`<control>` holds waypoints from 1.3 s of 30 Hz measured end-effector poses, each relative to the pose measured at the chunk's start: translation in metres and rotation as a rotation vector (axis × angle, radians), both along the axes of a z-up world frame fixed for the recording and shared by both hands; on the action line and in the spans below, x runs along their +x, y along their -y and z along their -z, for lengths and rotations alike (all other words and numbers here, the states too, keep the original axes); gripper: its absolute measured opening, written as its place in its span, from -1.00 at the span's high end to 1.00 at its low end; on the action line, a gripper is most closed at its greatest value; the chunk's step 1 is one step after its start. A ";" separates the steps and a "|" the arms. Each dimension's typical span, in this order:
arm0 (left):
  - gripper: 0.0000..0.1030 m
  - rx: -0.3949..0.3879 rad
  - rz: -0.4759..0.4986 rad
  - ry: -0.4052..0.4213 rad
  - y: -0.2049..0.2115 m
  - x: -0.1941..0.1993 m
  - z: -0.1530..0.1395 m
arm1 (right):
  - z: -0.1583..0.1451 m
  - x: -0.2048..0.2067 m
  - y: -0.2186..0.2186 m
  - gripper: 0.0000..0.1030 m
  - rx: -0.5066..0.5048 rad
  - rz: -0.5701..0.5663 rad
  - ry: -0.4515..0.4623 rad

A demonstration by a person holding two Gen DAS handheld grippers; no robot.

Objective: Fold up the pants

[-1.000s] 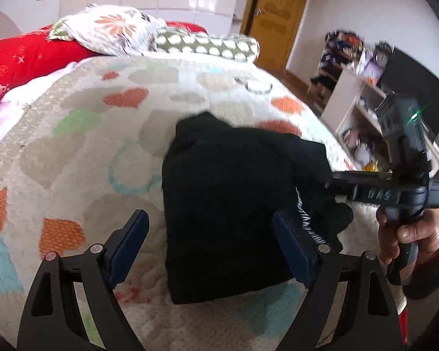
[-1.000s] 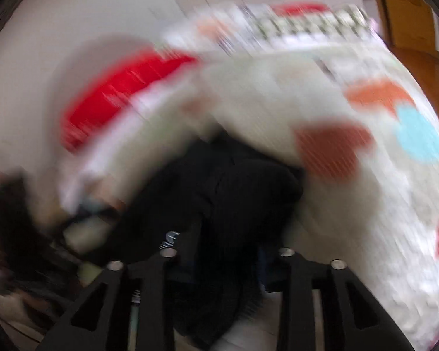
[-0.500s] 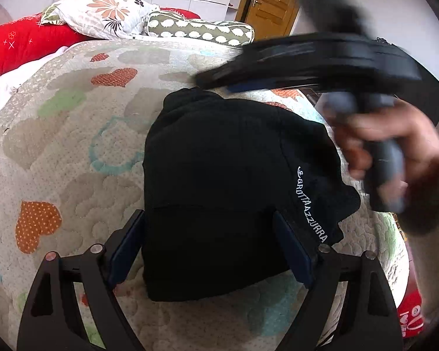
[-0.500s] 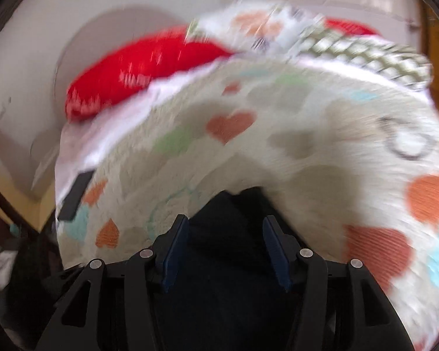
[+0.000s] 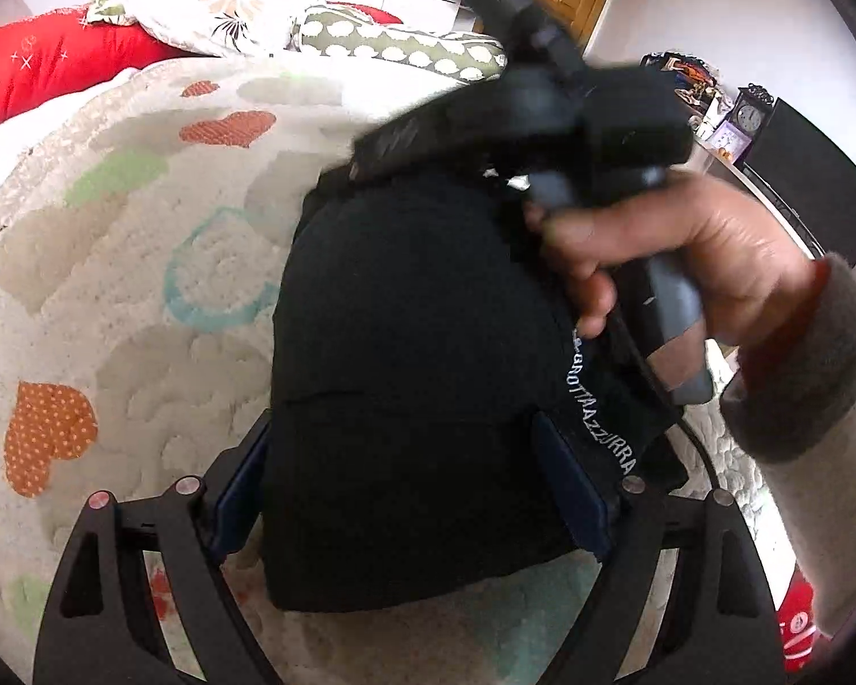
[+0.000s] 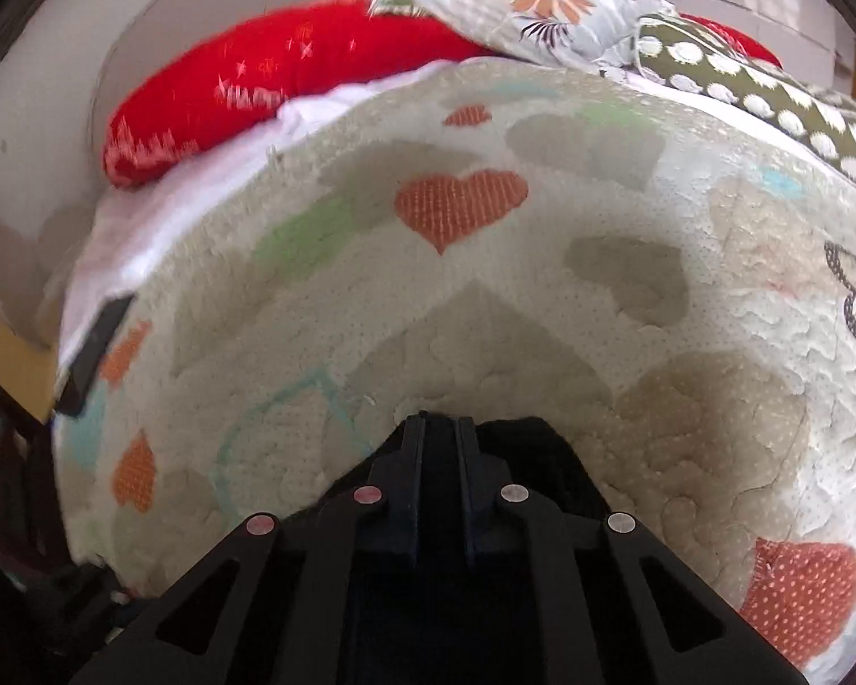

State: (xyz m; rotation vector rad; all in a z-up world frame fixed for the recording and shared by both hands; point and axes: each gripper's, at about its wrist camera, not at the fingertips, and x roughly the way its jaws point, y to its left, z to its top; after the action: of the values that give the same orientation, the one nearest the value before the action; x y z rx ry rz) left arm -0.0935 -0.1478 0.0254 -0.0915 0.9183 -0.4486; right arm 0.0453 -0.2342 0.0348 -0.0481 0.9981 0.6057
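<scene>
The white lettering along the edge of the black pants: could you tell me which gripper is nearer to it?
Left. The left gripper straddles the folded pants, one finger beside the lettering. The right gripper points at the bundle's far edge, jaws just closed.

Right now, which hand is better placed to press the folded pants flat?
Right. Its tool, jaws together, sits over the black pants at the far edge; the left tool stands open, straddling the near end.

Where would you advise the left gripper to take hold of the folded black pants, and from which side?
Probably the near folded edge of the black pants, approached from the camera side. That bundle lies flat on the heart-patterned quilt and already sits between the left gripper's open fingers.
</scene>
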 end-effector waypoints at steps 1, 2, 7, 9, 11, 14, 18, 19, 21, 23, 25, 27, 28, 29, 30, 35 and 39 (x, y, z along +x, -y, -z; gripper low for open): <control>-0.69 -0.003 0.008 -0.006 -0.001 -0.001 -0.002 | -0.011 -0.003 0.010 0.64 0.028 0.025 0.016; -0.69 0.006 0.016 -0.007 -0.002 -0.002 -0.006 | -0.020 -0.007 0.017 0.61 0.039 0.044 0.037; -0.69 0.043 -0.015 0.080 -0.015 -0.004 -0.034 | -0.073 -0.052 0.067 0.49 -0.020 0.138 0.173; -0.69 0.047 -0.030 0.087 -0.018 0.004 -0.039 | -0.082 -0.081 0.083 0.49 -0.016 0.151 0.205; -0.69 0.063 -0.056 0.083 -0.018 0.014 -0.042 | -0.081 -0.097 0.088 0.49 -0.013 0.160 0.208; -0.69 0.064 -0.069 0.078 -0.013 0.029 -0.041 | -0.062 -0.117 0.088 0.49 -0.003 0.162 0.176; -0.69 0.096 -0.067 0.044 0.002 0.046 -0.034 | -0.032 -0.127 0.078 0.61 -0.090 0.154 0.162; -0.69 0.101 -0.052 0.018 0.008 0.051 -0.028 | -0.024 -0.128 0.079 0.61 -0.127 0.159 0.176; -0.70 0.098 -0.016 -0.025 0.016 0.057 -0.019 | -0.019 -0.130 0.087 0.60 -0.096 0.181 0.170; -0.70 0.113 -0.016 -0.025 0.018 0.055 -0.018 | -0.017 -0.132 0.094 0.59 -0.066 0.209 0.156; -0.70 0.115 -0.018 -0.015 0.017 0.054 -0.020 | -0.018 -0.137 0.096 0.58 -0.058 0.220 0.148; -0.70 0.113 -0.030 -0.014 0.014 0.049 -0.024 | -0.023 -0.141 0.098 0.50 -0.051 0.228 0.140; -0.70 0.113 -0.036 -0.007 0.012 0.045 -0.027 | -0.029 -0.146 0.098 0.50 -0.050 0.235 0.146; -0.70 0.117 -0.039 0.003 0.011 0.044 -0.029 | -0.036 -0.152 0.099 0.50 -0.047 0.241 0.161; -0.70 0.125 -0.042 0.018 0.009 0.040 -0.032 | -0.041 -0.156 0.100 0.50 -0.036 0.247 0.170; -0.70 0.131 -0.059 0.050 0.005 0.028 -0.037 | -0.047 -0.175 0.092 0.39 -0.033 0.230 0.173; -0.70 0.141 -0.076 0.059 0.002 0.018 -0.037 | -0.040 -0.187 0.085 0.39 -0.024 0.213 0.152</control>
State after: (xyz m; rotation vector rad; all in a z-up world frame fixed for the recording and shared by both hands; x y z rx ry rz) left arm -0.0756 -0.1501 0.0627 0.0158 0.8829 -0.3133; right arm -0.1413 -0.3191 0.0745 -0.0087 0.8494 0.3896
